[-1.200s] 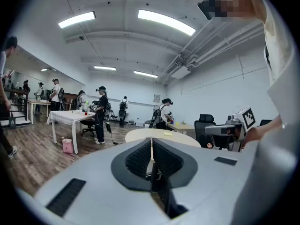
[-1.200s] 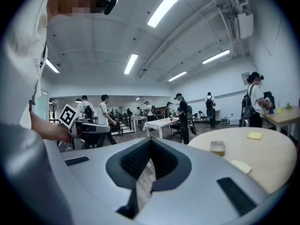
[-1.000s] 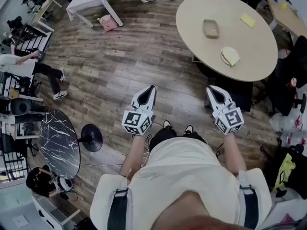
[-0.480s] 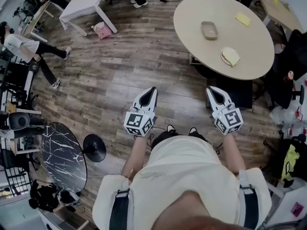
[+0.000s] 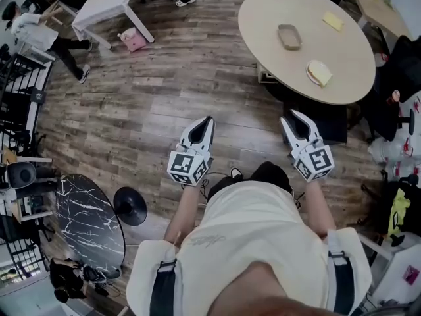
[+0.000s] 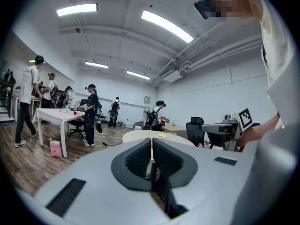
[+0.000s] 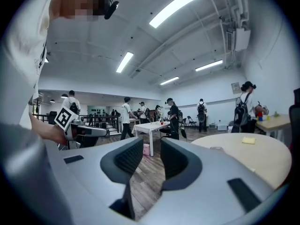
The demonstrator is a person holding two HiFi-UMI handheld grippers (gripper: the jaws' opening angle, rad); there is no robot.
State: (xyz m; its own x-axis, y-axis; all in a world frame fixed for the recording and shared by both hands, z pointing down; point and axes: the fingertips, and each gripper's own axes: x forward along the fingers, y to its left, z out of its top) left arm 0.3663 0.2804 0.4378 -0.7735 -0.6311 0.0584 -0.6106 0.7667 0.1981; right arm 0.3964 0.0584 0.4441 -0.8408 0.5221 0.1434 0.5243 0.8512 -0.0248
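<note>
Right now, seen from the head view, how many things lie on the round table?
3. On the round table: a shallow brown tray near the middle, a yellow pad toward the far edge, a pale plate at the near edge. Nothing looks hidden.

On plank floor, toward its top-left corner: white table, pink bag just beside a leg. Near the left edge: marbled black round top, black disc base beside it.
</note>
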